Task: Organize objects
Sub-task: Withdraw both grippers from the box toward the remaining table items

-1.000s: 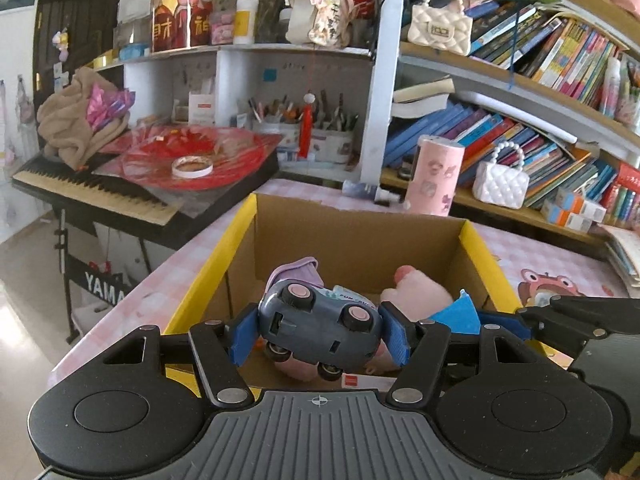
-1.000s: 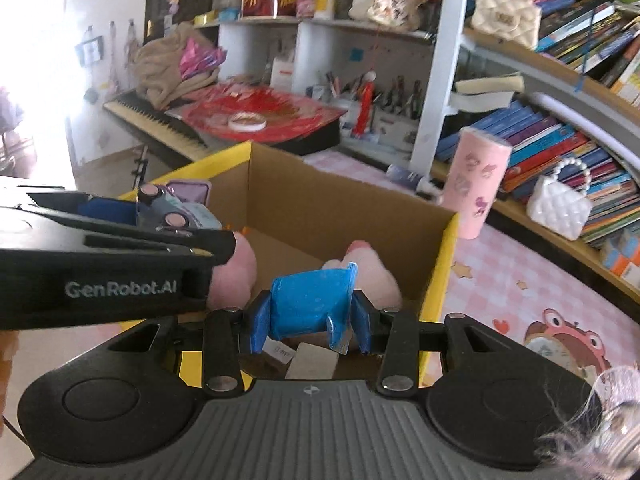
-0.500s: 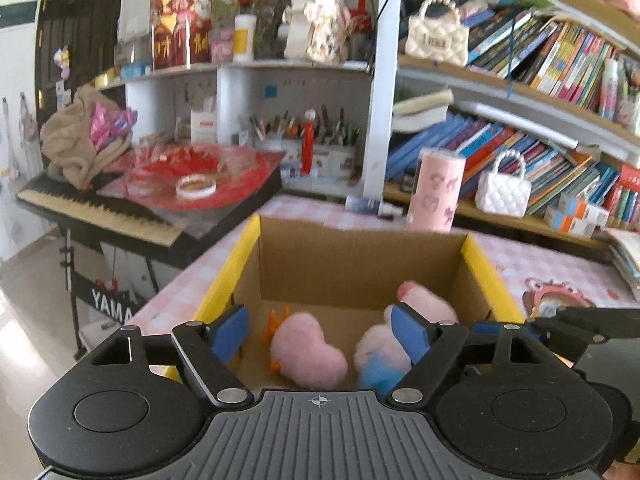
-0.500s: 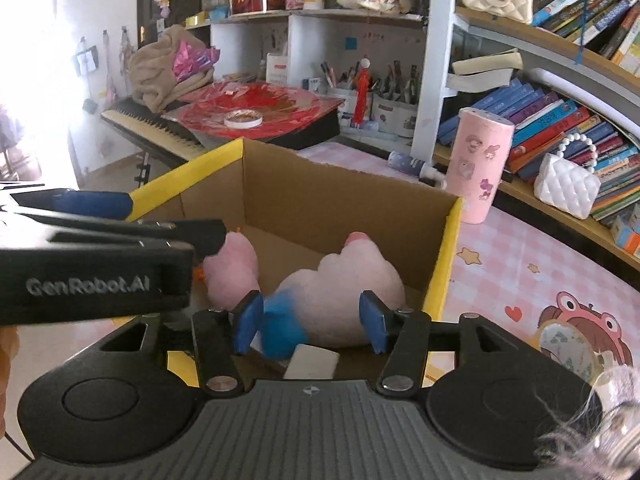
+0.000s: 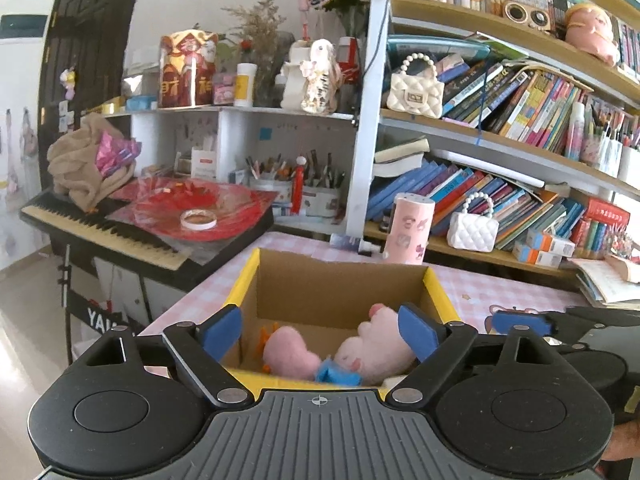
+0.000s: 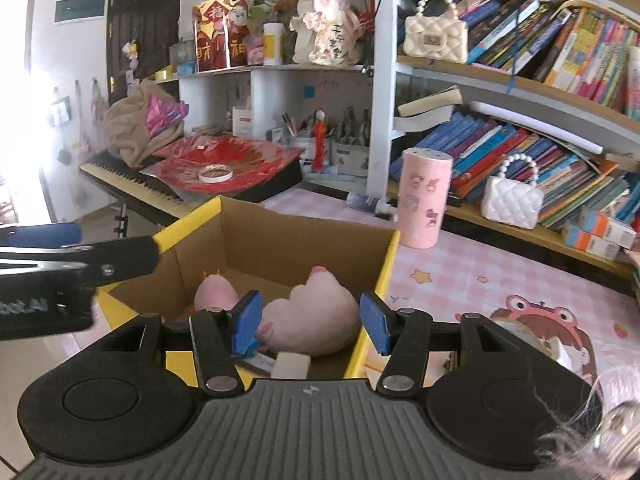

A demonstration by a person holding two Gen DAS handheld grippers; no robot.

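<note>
Currently both grippers sit over the cardboard box (image 5: 340, 280), lower centre in both views, w/ nothing gripped. Left gripper (image 5: 320, 332): jaws opening, already wide, blue pads clear of everything; toys show thru the gap but lie down in the box, no contact. Right gripper (image 6: 310, 322): jaws opening too, roughly mid-width, empty; the big pink plush (image 6: 316, 312) appears between the pads but sits lower, inside the box.

Box contents: small pink plush (image 5: 290, 354) left-centre, big pink plush right-centre, blue toy (image 5: 338, 374) at the near wall, white flat piece (image 6: 292, 364) near bottom edge of the right view. Box stands on the pink checked desk (image 6: 472, 264), yellow rim (image 6: 382, 280) on both sides.

Read: drop-off looks done, step in hand is prob release + retreat.

How to do it well:
- let jaws finish opening before pulling away, so pads don't drag a plush back out
- lift clear of the rim first, then go sideways; the yellow edge is close under both grippers
- the two grippers are near each other (left one's arm crosses the left-centre of the right view), so separate them in turn, not together
- pink cup (image 6: 426, 198) stands just beyond the box's far right corner, upper-right of centre; keep any swing away from it, looks easy to tip
- next pick: can't tell from these views what's left outside the box.
</note>
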